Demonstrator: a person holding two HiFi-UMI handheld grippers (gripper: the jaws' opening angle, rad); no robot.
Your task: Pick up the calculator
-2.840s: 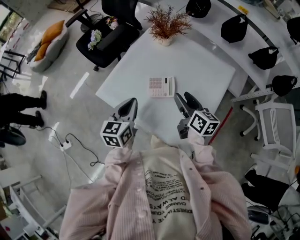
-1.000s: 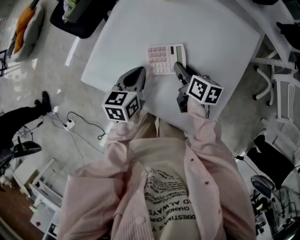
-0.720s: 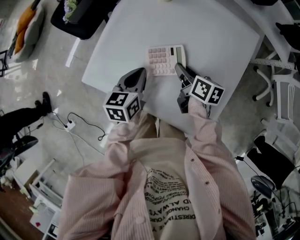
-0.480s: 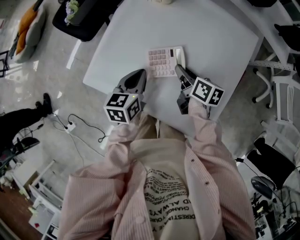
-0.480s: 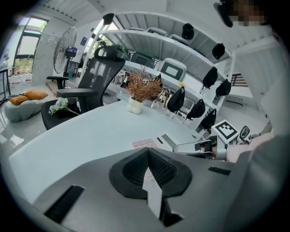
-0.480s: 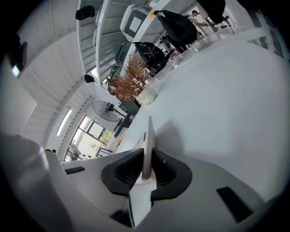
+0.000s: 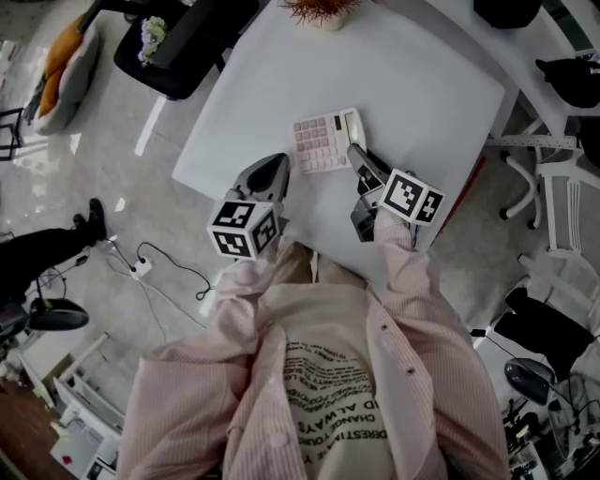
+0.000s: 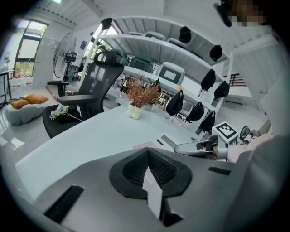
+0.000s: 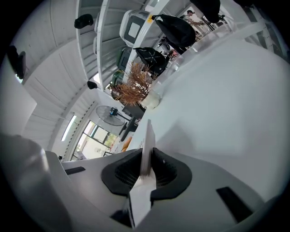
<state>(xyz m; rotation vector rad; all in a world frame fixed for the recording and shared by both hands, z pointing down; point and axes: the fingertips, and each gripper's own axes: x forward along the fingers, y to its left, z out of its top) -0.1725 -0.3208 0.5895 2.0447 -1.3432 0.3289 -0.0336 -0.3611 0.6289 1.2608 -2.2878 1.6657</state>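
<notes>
A pink and white calculator [image 7: 323,142] is on the white table [image 7: 412,84], tilted with its right edge raised. My right gripper [image 7: 354,153] is shut on that right edge, its jaws having just been closing on it. In the right gripper view the calculator [image 9: 147,140] shows edge-on, pinched between the dark pads of the right gripper [image 9: 146,170]. My left gripper [image 7: 277,164] hovers at the table's near left edge, just left of the calculator, shut with nothing in it. In the left gripper view, the left gripper [image 8: 148,170] points at the calculator [image 8: 143,146] and the right gripper [image 8: 182,147].
A dried plant in a white pot [image 7: 319,9] stands at the table's far edge. A black office chair [image 7: 187,42] is off the far left corner. Black bags [image 7: 567,80] lie on the curved desk to the right, beside a white chair [image 7: 562,206]. A power strip and cable [image 7: 141,267] lie on the floor.
The right gripper's jaws took hold of the calculator's right edge and rose slightly, tipping that edge up off the table. The left gripper stayed where it was.
</notes>
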